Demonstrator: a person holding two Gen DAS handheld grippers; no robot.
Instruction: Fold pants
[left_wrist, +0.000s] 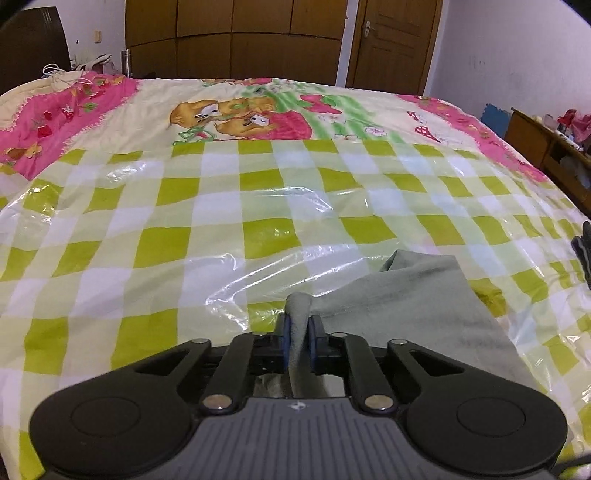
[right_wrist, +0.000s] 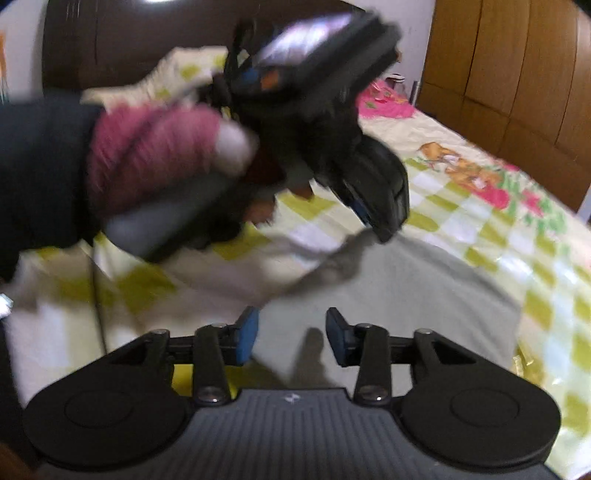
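left gripper (left_wrist: 297, 341): nearest the left wrist camera; its jaws are drawn narrow and clamped on a bunched fold of the grey pants (left_wrist: 417, 295), which is seen rising between the blue pads.
right gripper (right_wrist: 290, 338): nearest the right wrist camera; its jaws are parted with nothing pressed between them, and the grey cloth (right_wrist: 388, 291) is seen lying below the gap; no hold is shown.
pants, place: spread on the green-checked plastic sheet (left_wrist: 221, 206) laid over the bed, toward the near edge of the bed and right of the sheet's middle in the left wrist view; one edge is lifted off the sheet by the left gripper, the rest is seen lying flat.
pants, shape: only part of the garment is in view; legs and waistband cannot be told apart, and no finished crease can be made out.
hand (right_wrist: 155, 158): a gloved hand with a dark sleeve is seen, blurred, holding the left gripper above the cloth.
done so far: judged as little; one grip has been taken, and no layer is seen laid over another.
left to do: a second hold by the right gripper is probably wanted, then the lifted edge carried over, laid down and smoothed; further folds are likely needed.
bedspread (left_wrist: 258, 110): cartoon-printed, bare of clothing toward the far edge of the bed.
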